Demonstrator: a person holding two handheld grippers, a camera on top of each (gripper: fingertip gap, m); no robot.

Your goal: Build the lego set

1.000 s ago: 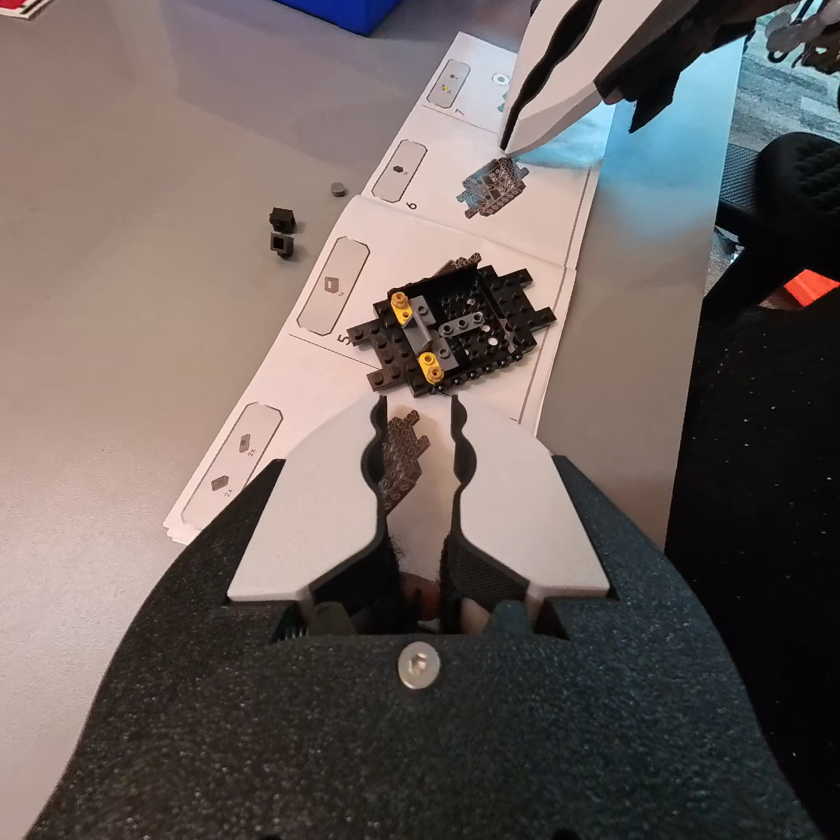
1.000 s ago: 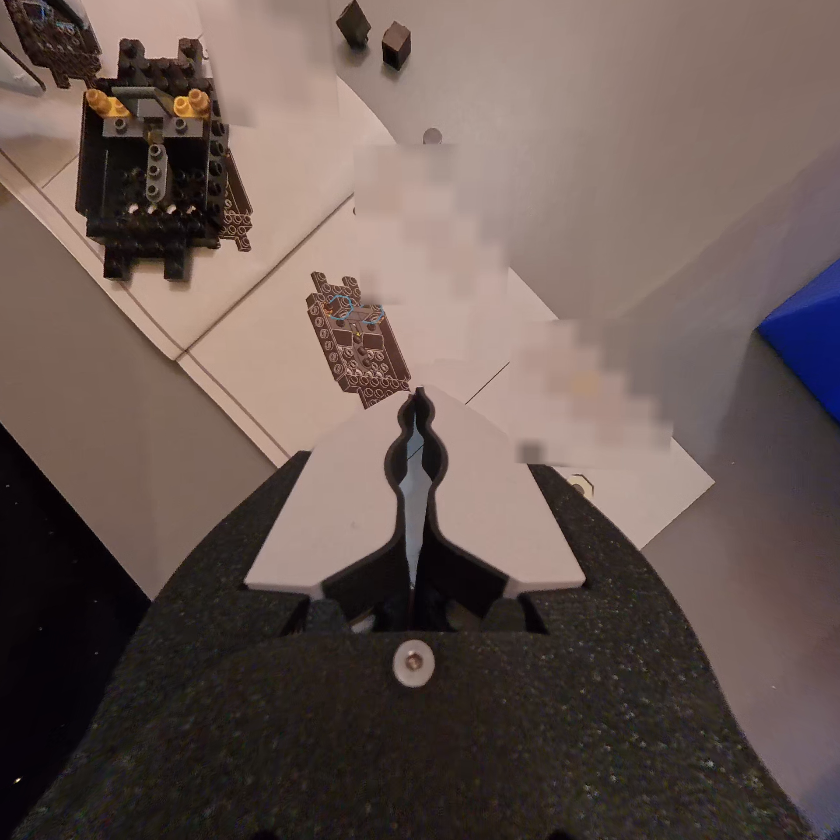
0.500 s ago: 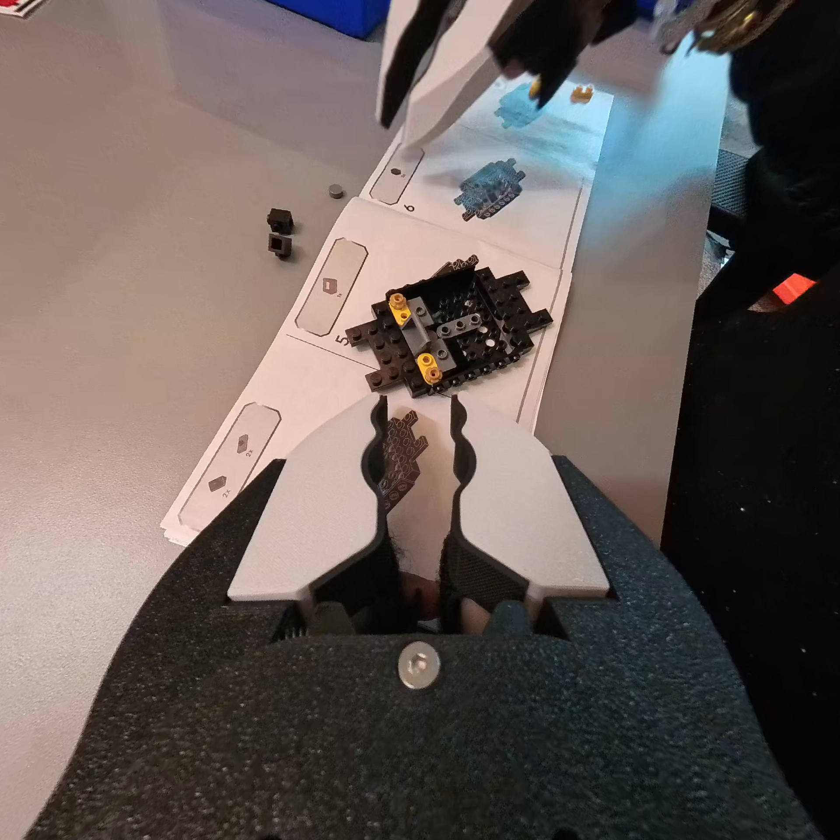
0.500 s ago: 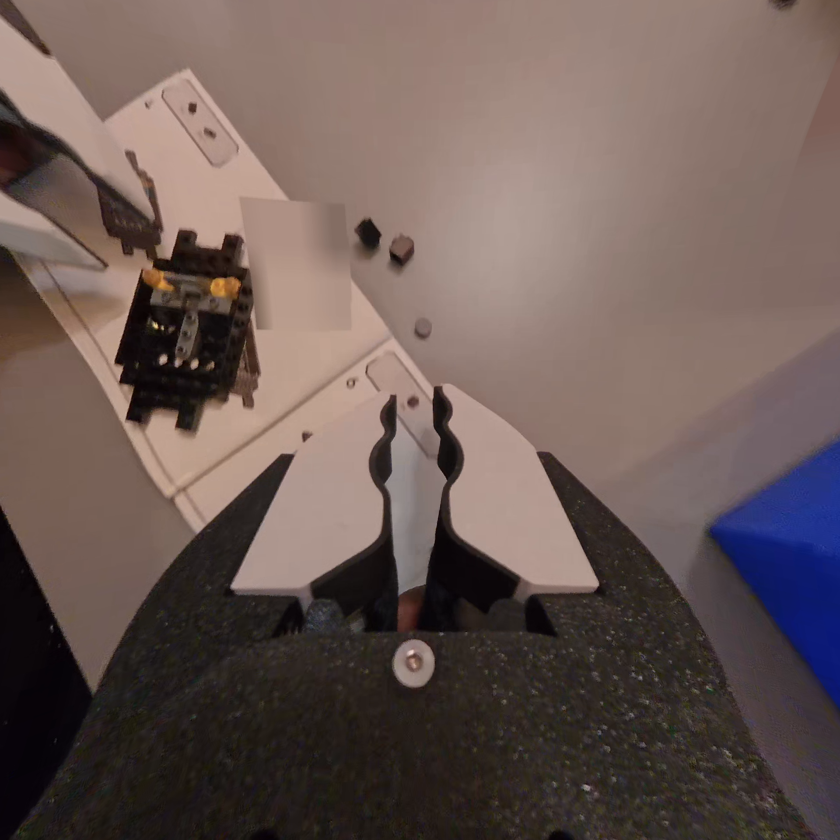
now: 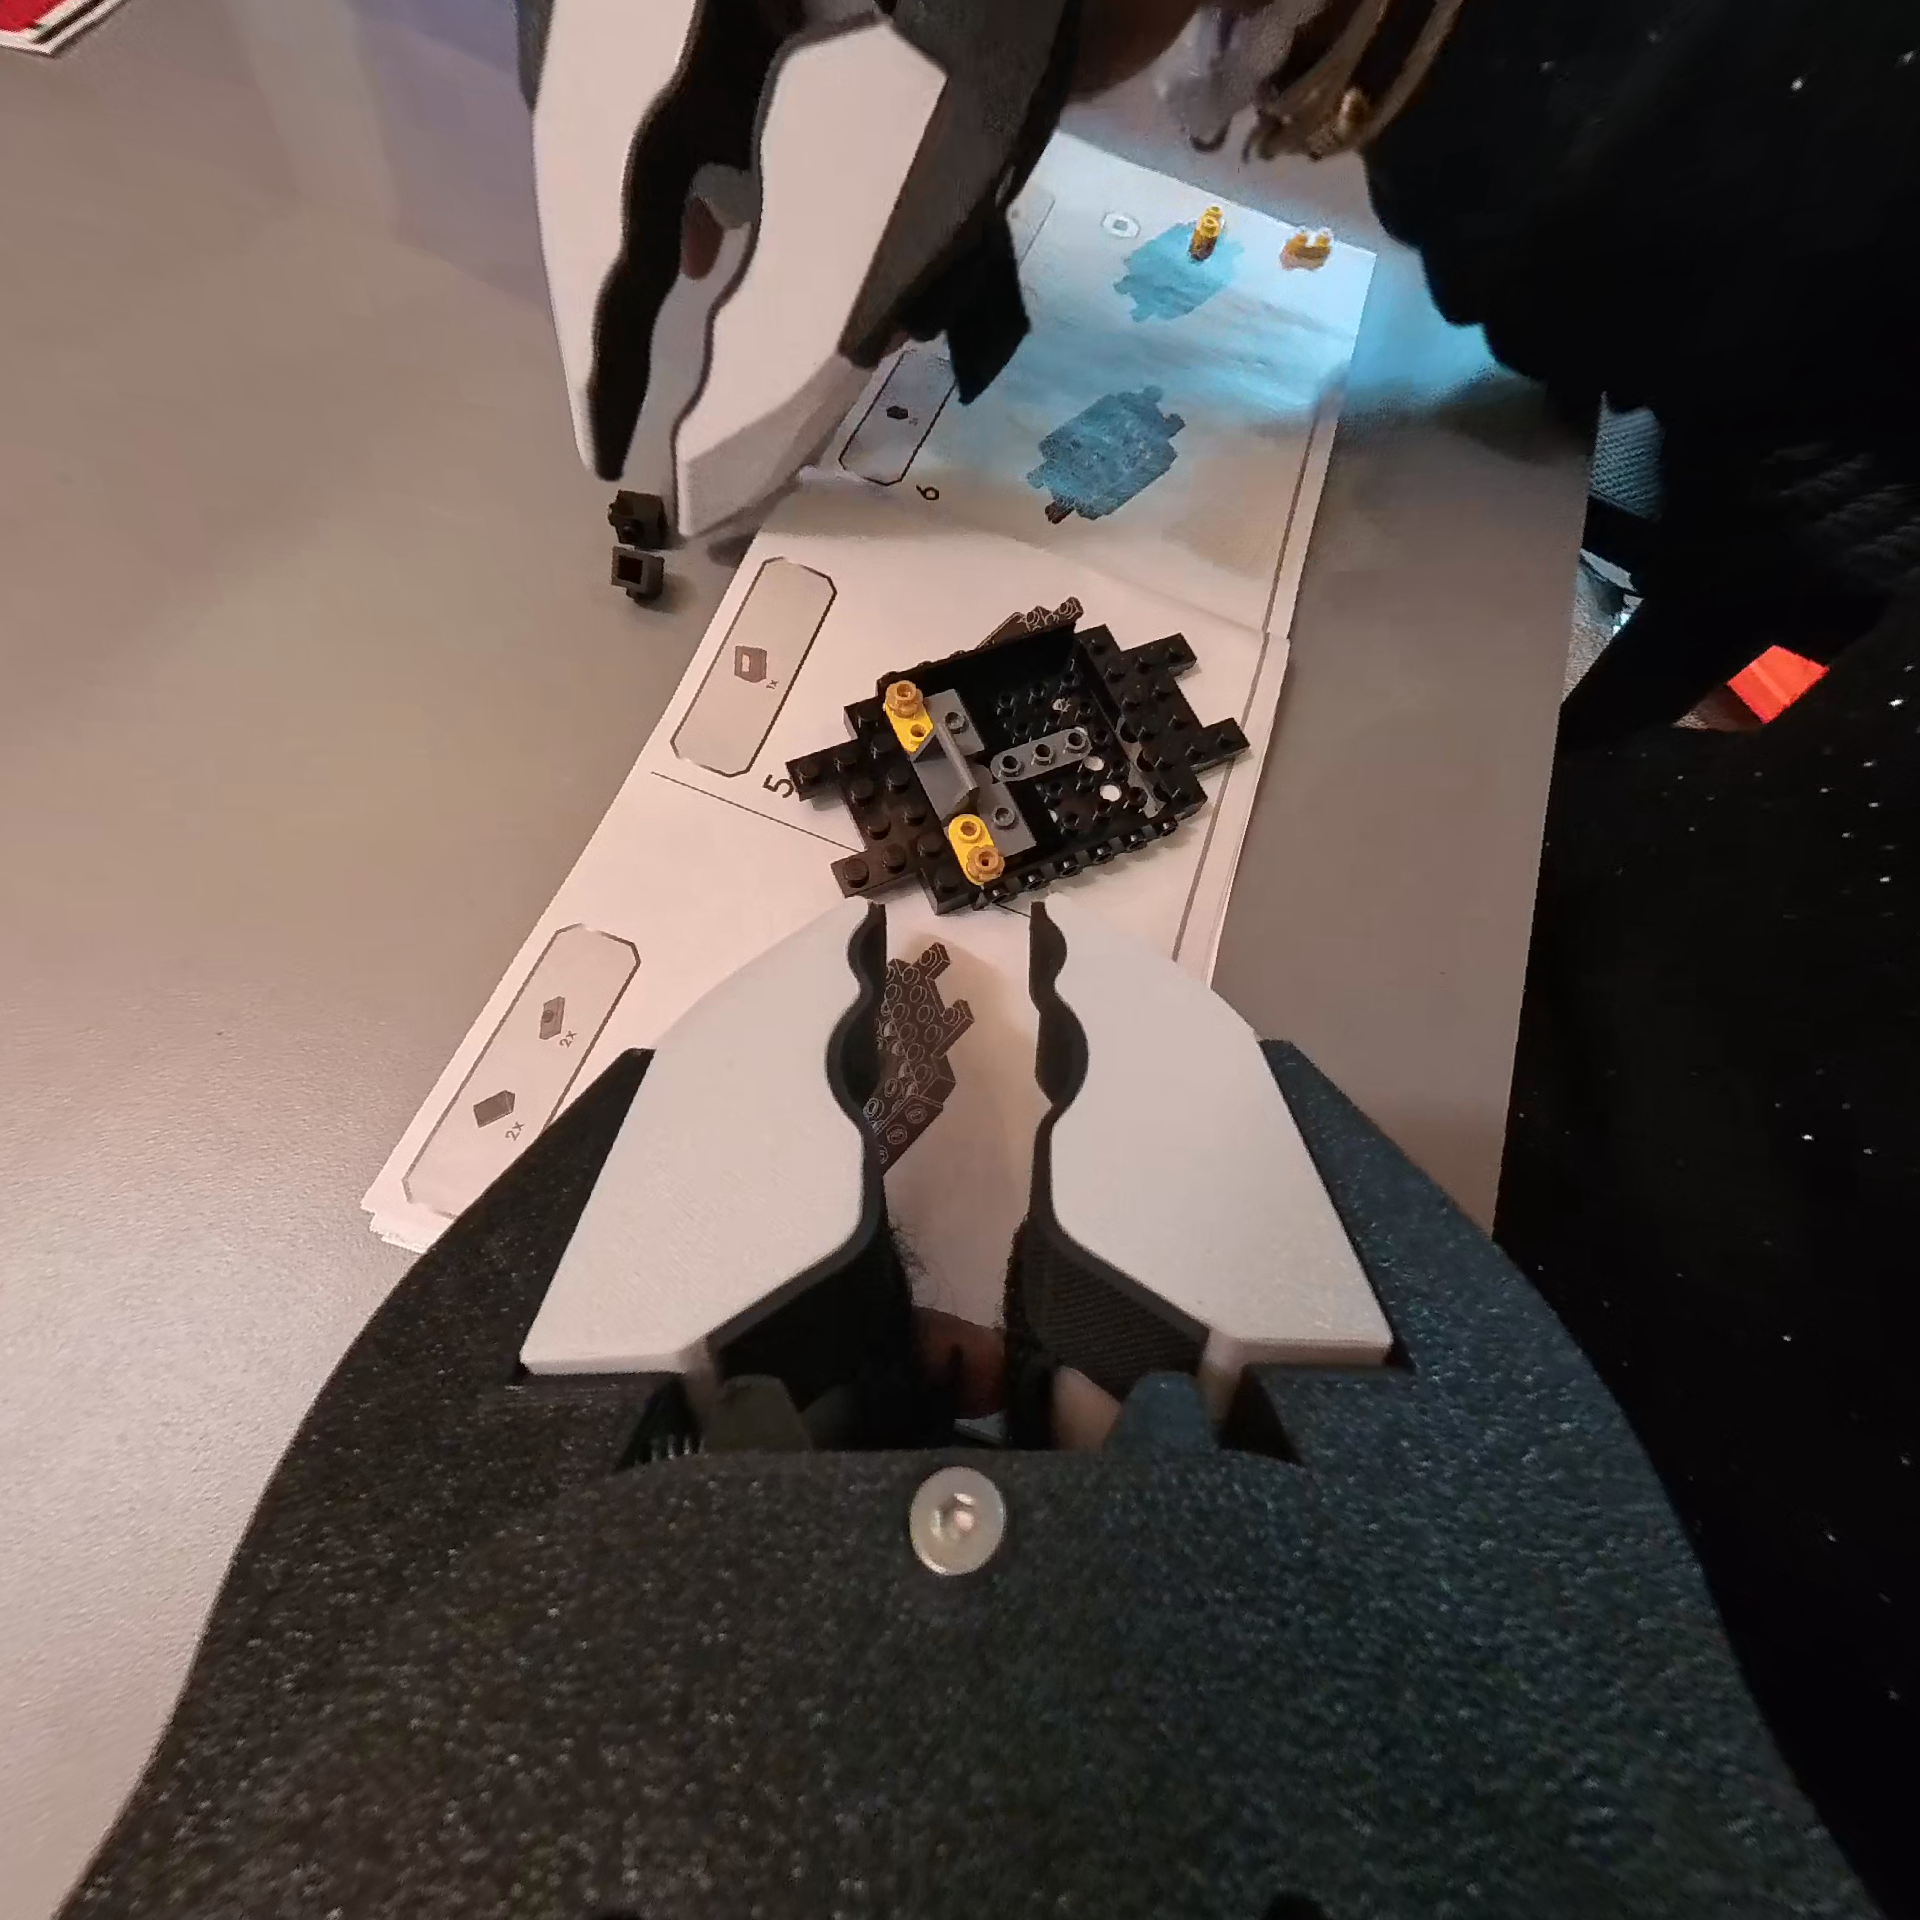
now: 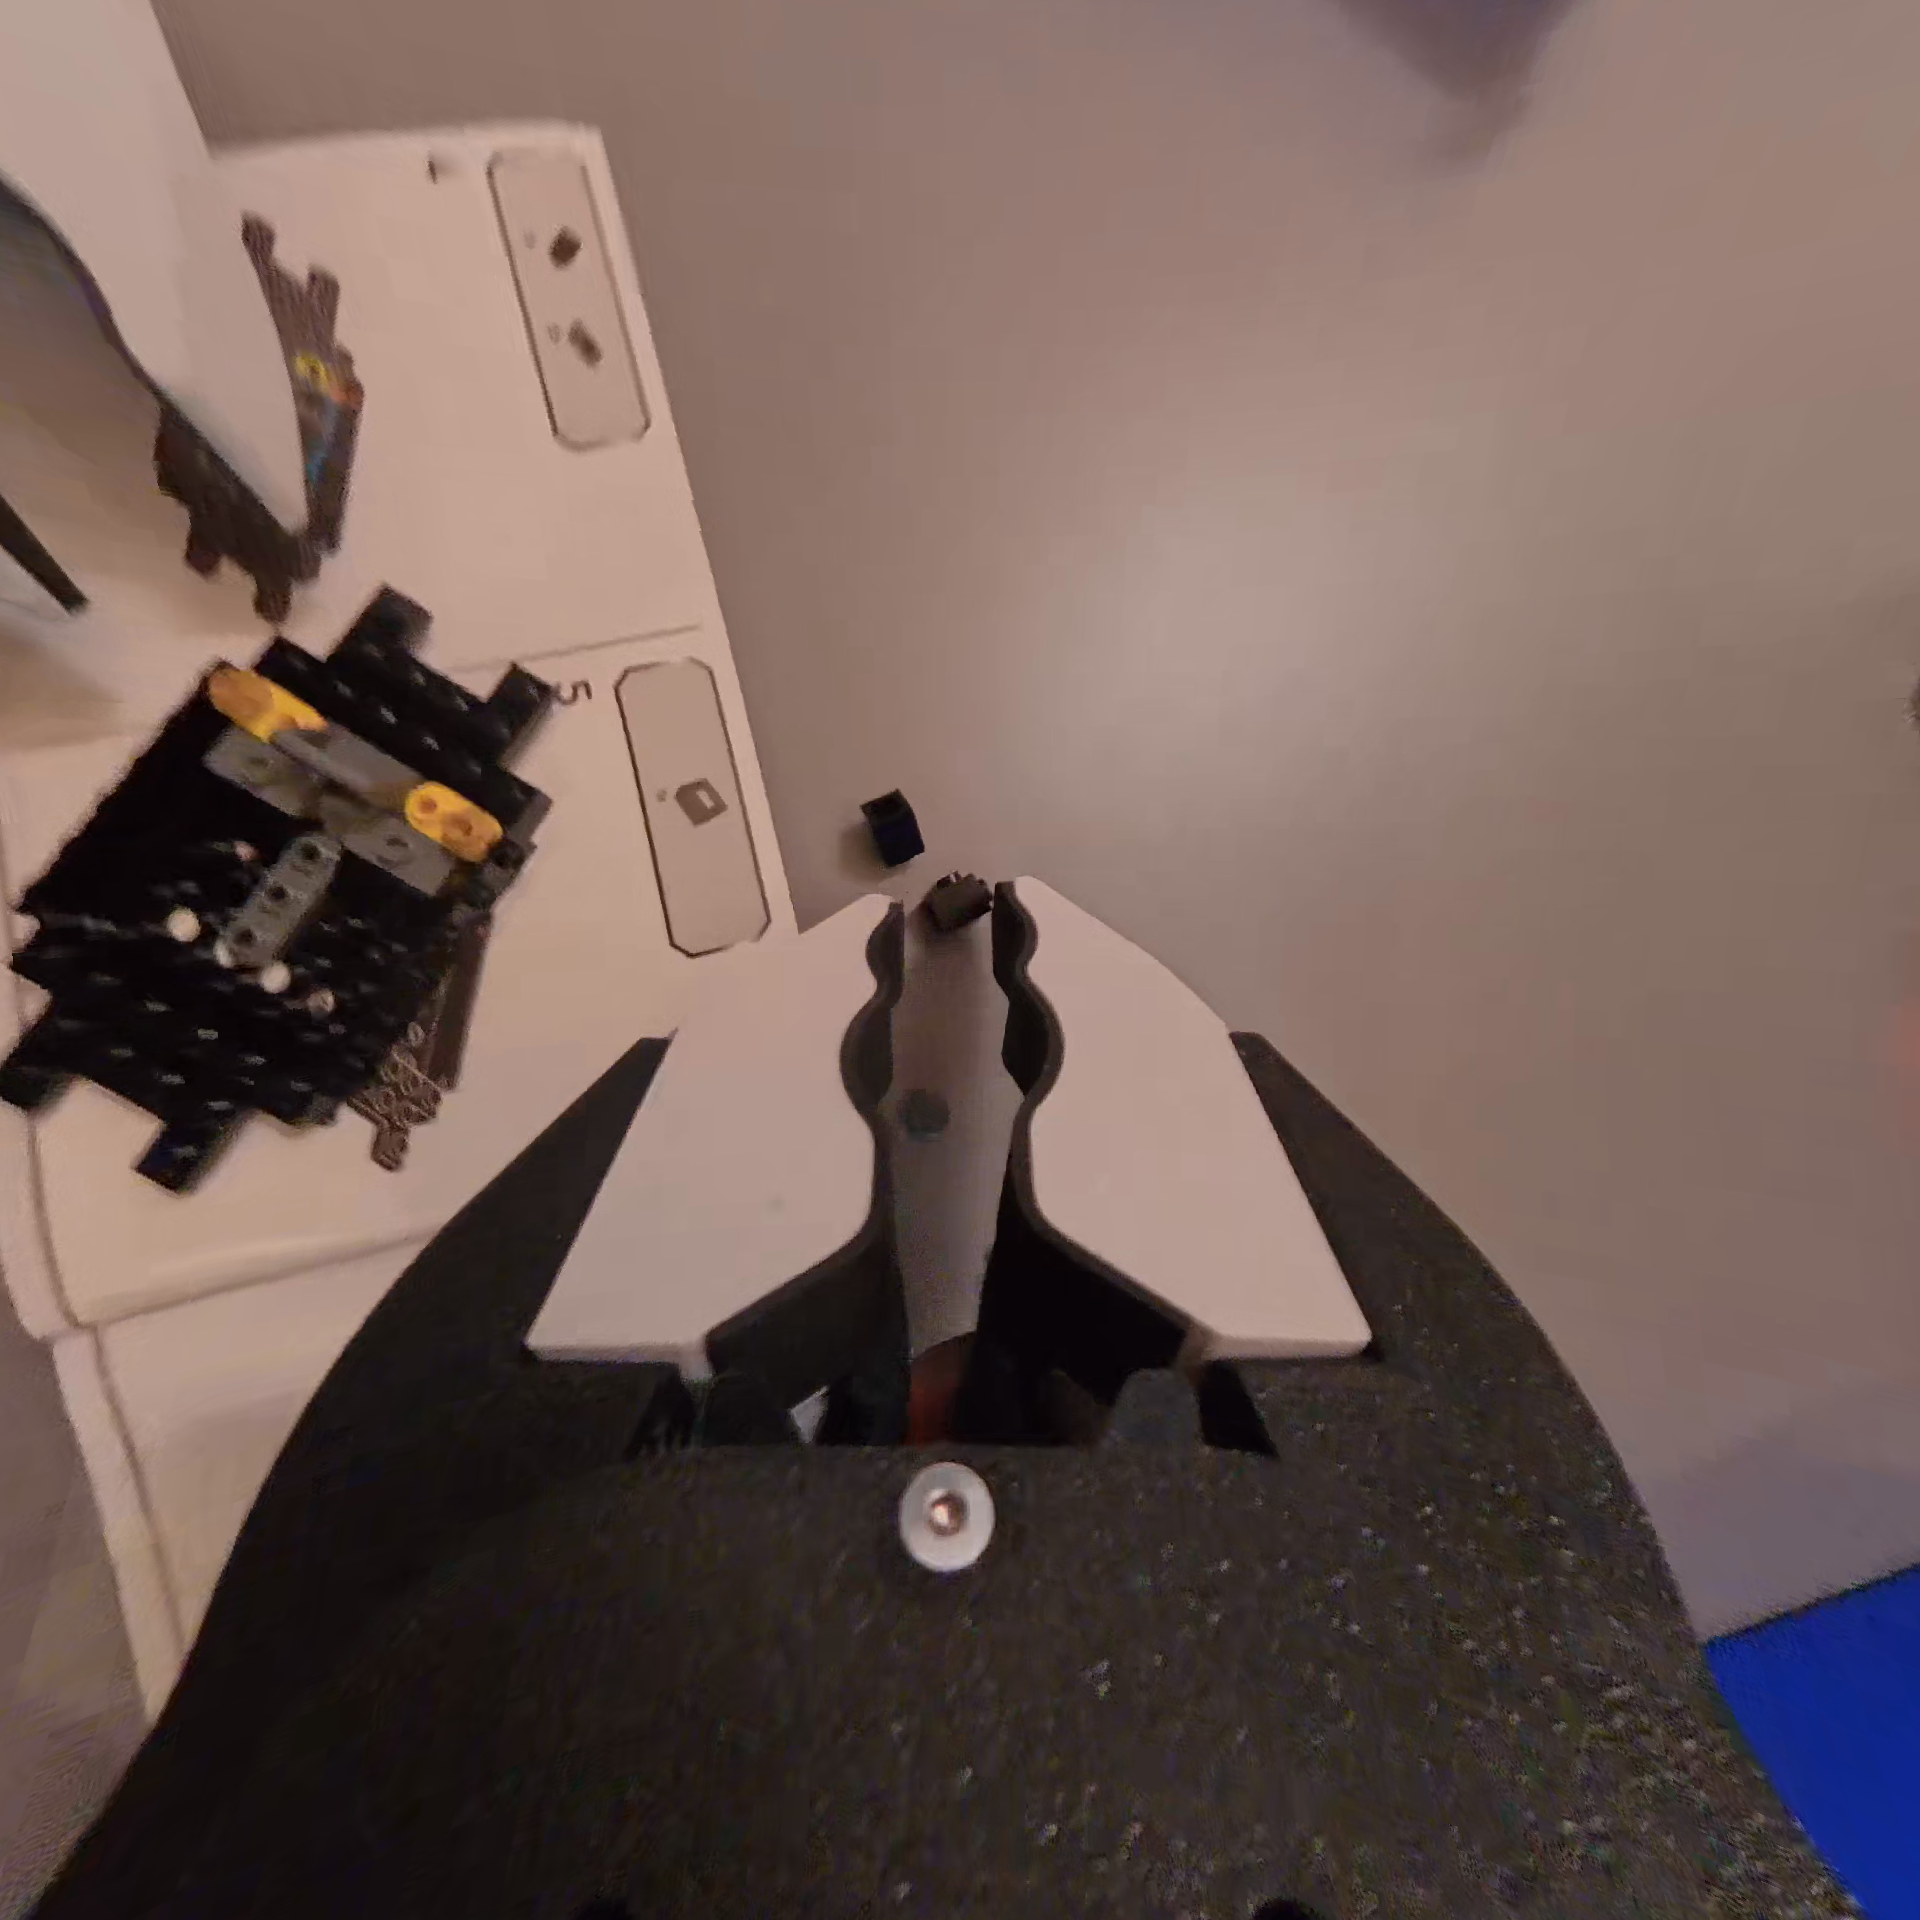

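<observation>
While hovering low above the grey table, right gripper with jaws spread, not pinching anything. Tips placed on both sides of a small black brick, which sits between them on the table; cannot tell if a pad already touches it. Second small black brick just beyond the first one, free on the table, close to the edge of the instruction booklet. Small grey round piece seen on the table in the gap between the fingers, nearer to the gripper body.

Seen from the left wrist view: same right gripper coming down from above, tips at the nearer-to-it brick of the two, other brick just beside, both left of the booklet edge.

Left gripper also with jaws apart, holding nothing, hovering over the booklet, tips just short of the lego build. Lego build resting on the open booklet page, mostly black plates with studs, a grey part across the middle and two yellow pieces on it, one at each end of the grey part. Build well apart from the two loose bricks, with a strip of white page between.

Farther along the booklet from the build, two little yellow parts lying on the page. Blue box at the corner of the right wrist view, well apart from the build. Dark sleeve of the person above the far part of the booklet.
</observation>
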